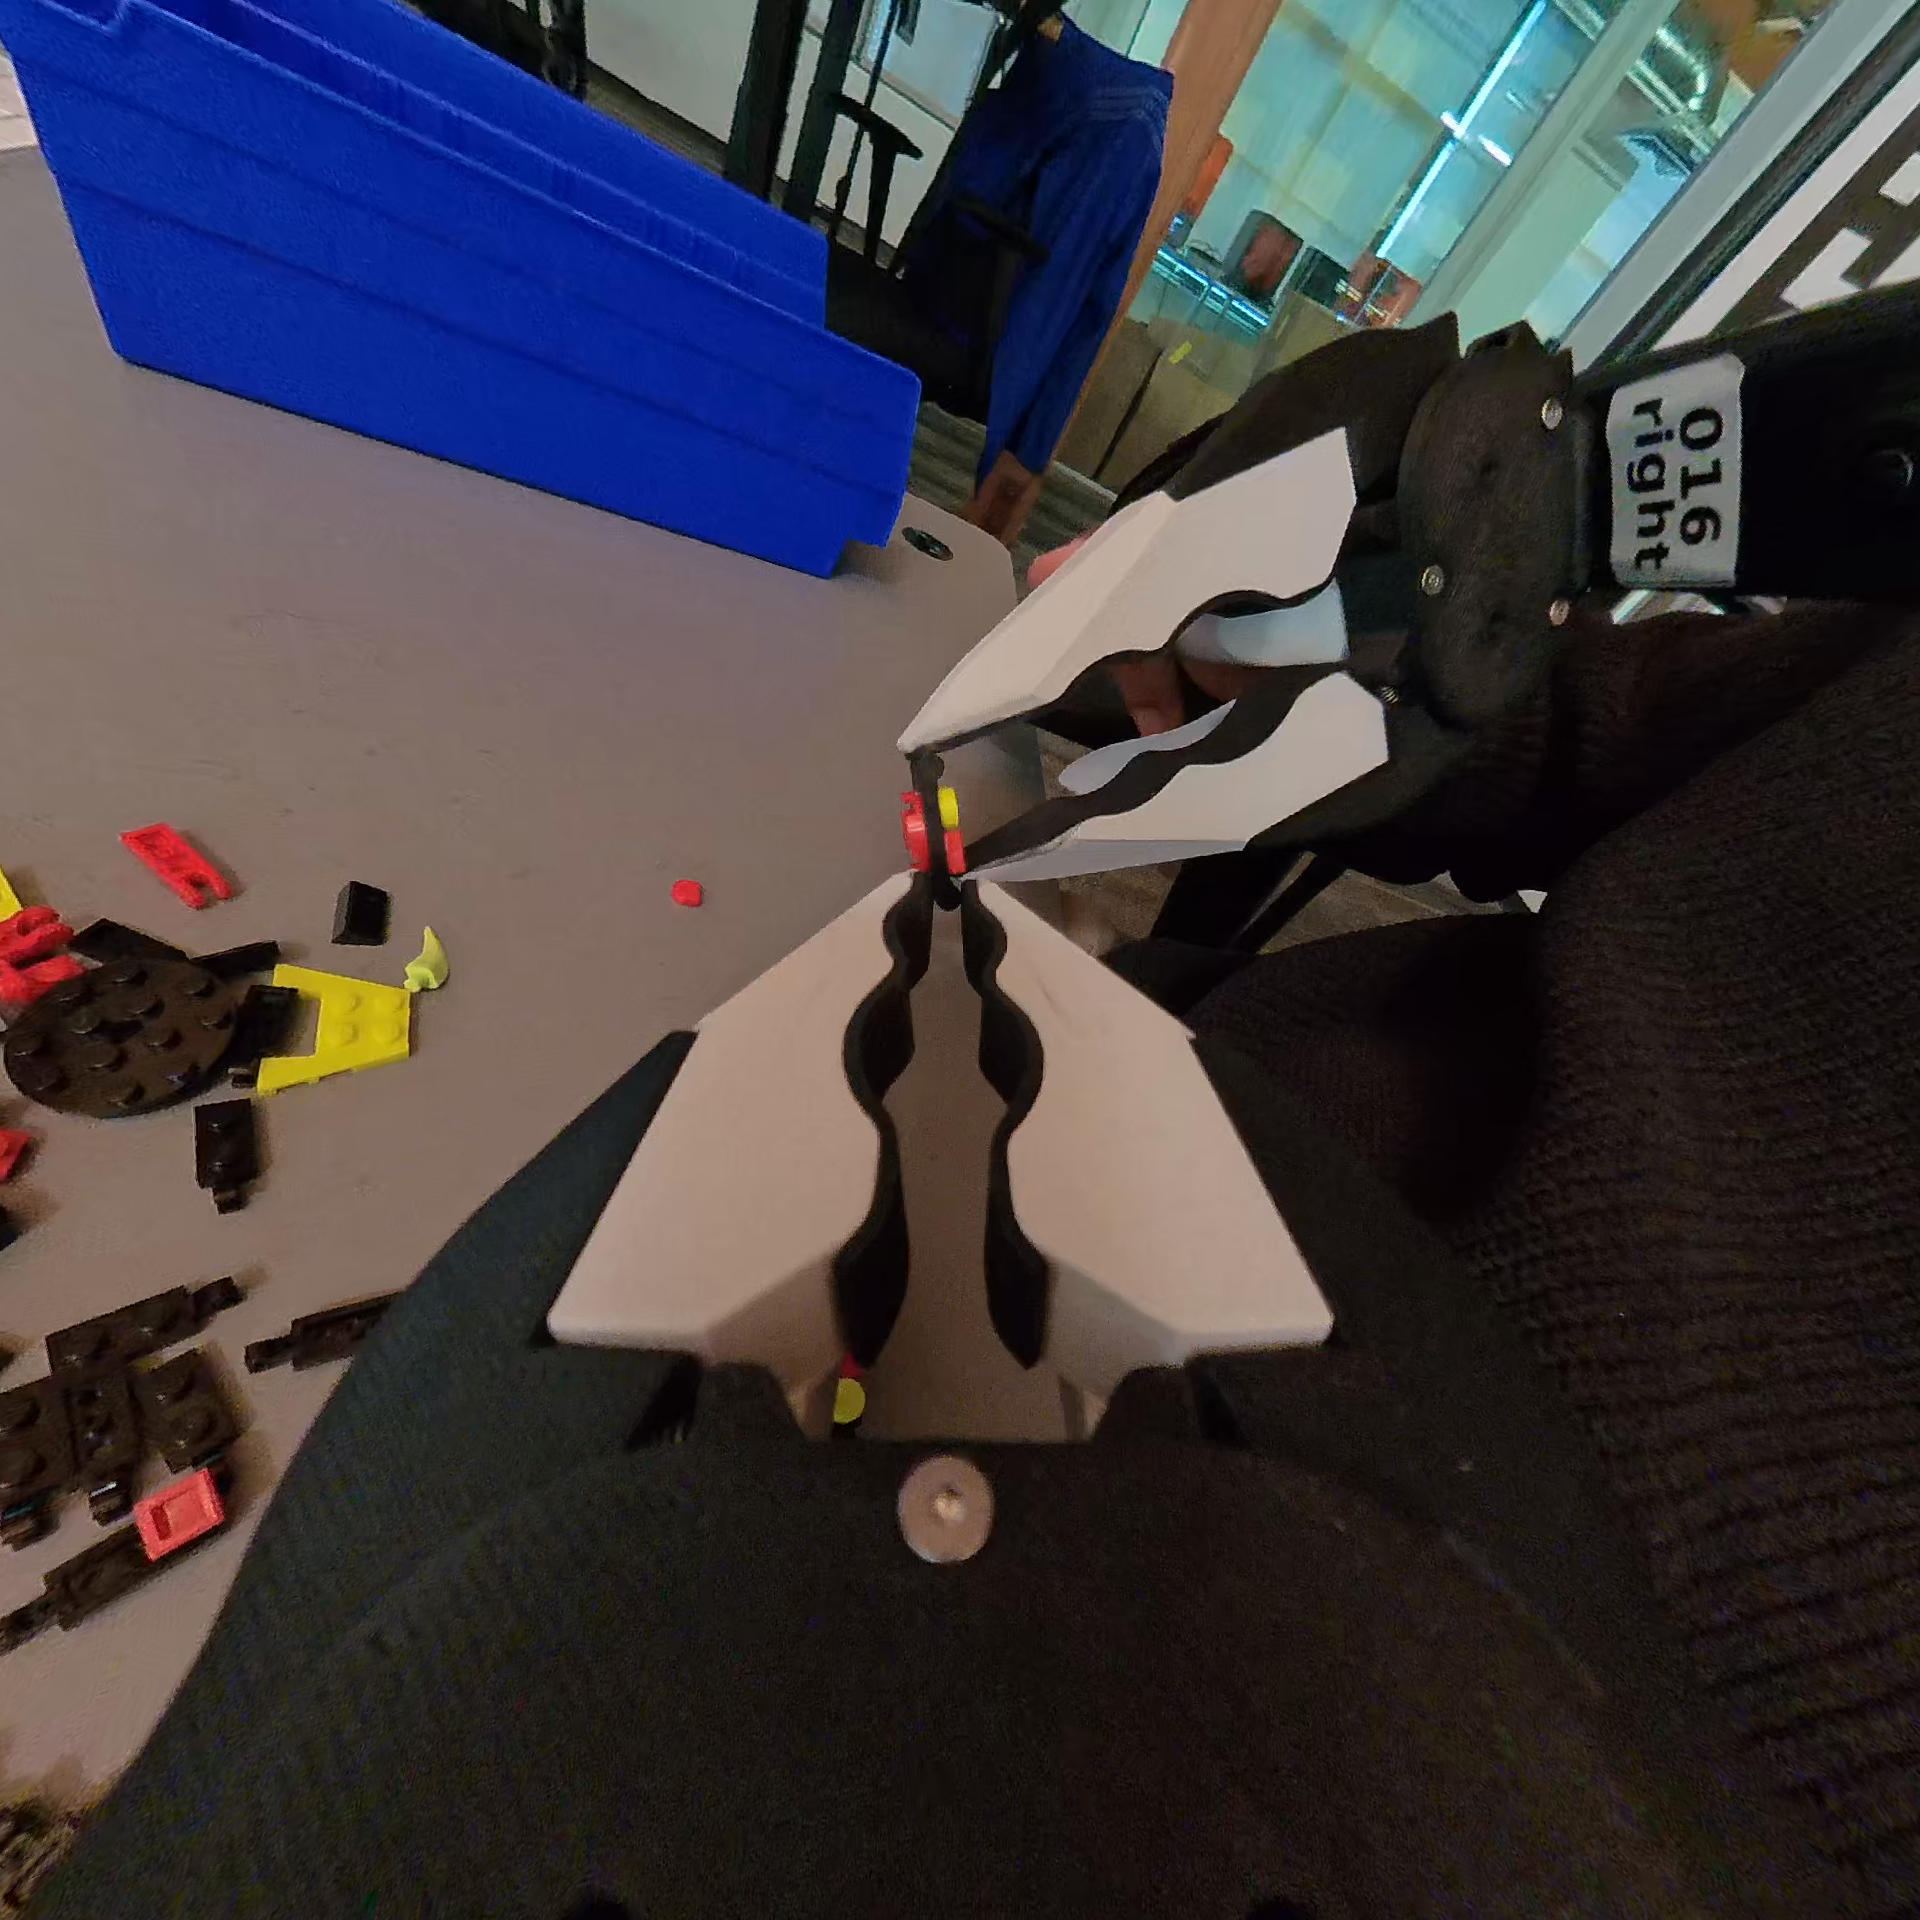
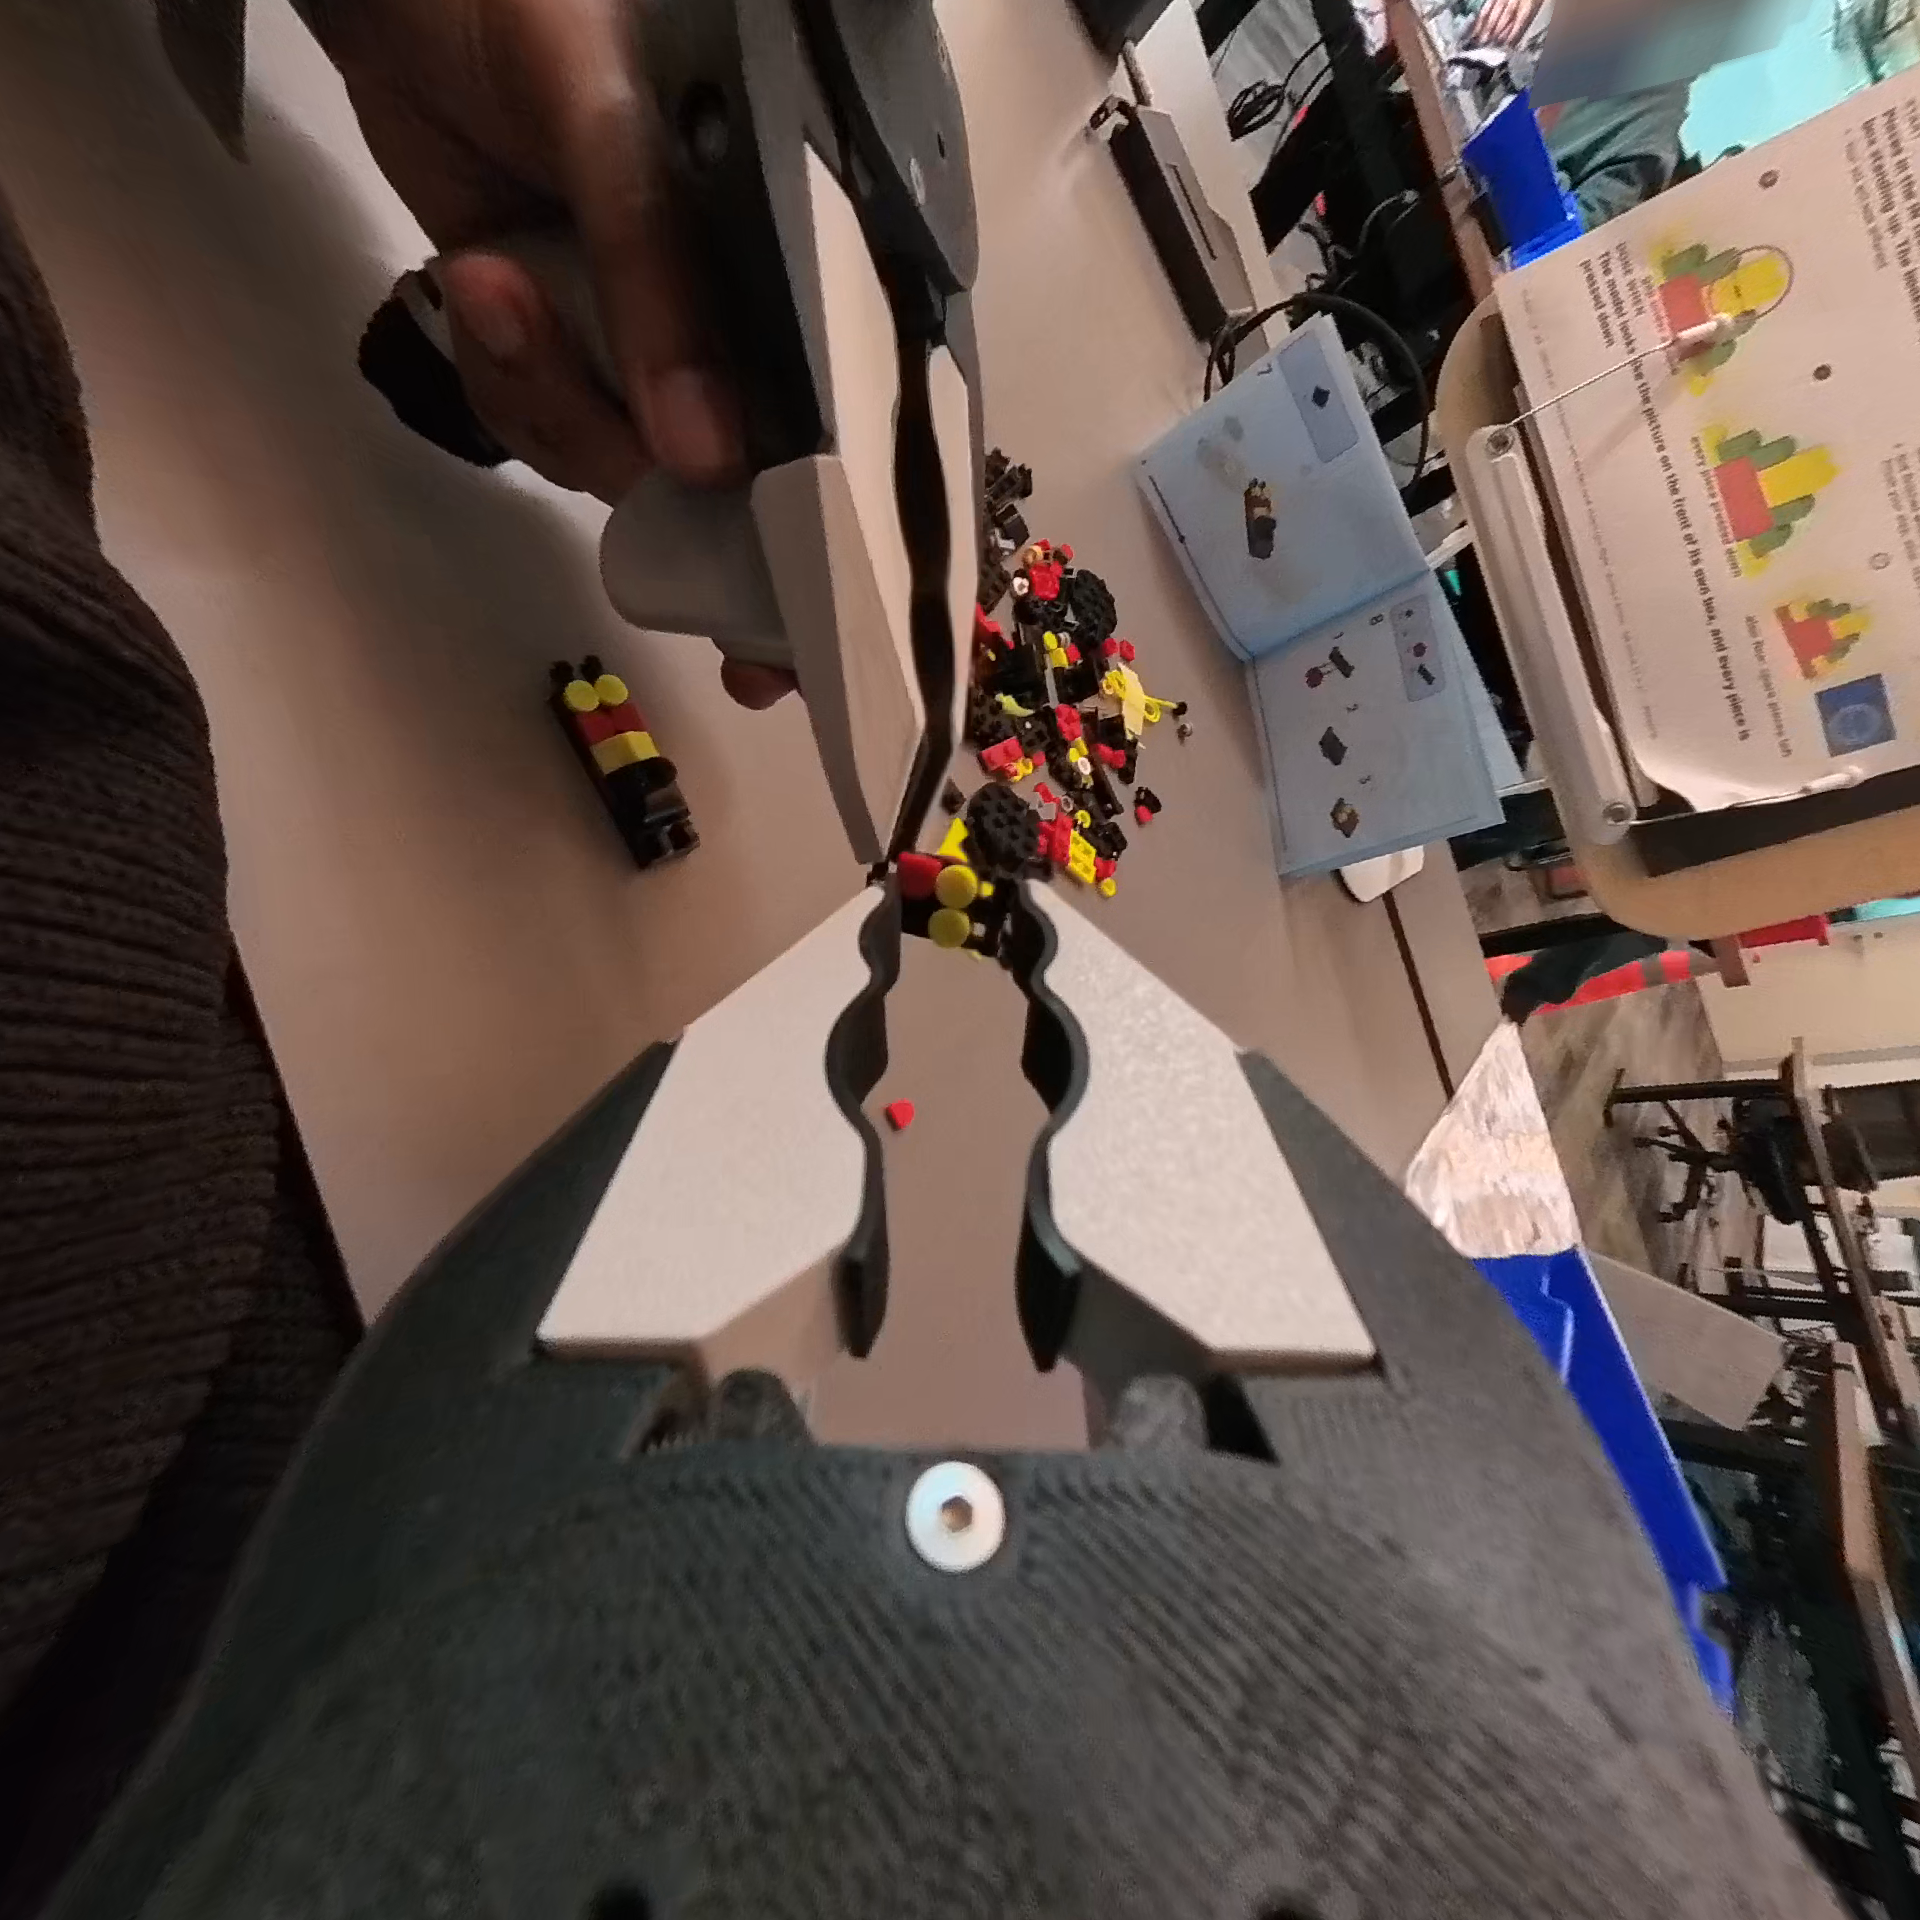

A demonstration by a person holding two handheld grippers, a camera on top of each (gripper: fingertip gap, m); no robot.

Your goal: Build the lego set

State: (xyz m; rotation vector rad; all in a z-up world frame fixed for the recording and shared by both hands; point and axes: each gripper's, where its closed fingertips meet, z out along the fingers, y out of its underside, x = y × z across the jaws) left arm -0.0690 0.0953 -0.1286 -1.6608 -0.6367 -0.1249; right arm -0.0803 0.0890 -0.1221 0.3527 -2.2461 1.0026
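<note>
Two grippers meet over one small sub-assembly, held in the air above the grey table [image 1: 499, 665]. Going from the left in the left wrist view: loose black, red and yellow bricks [image 1: 156, 1039] lie scattered at the table's near edge, likely kept within reach for later steps, with a blue bin [image 1: 468, 312] behind them. A single red stud [image 1: 686, 891] sits apart on bare table (probably a stray). Centre, the left gripper [image 1: 940, 899] is pinched on the lower end of the small red, yellow and black assembly [image 1: 932, 831], steadying it. To the right, the right gripper [image 1: 951, 805] comes in sideways, its tips nipped onto the same assembly, seemingly to press a piece home. In the right wrist view, a partly built black, red and yellow model [image 2: 621, 758] stands aside on the table, and an open instruction booklet [image 2: 1320, 623] lies right of the pile.
</note>
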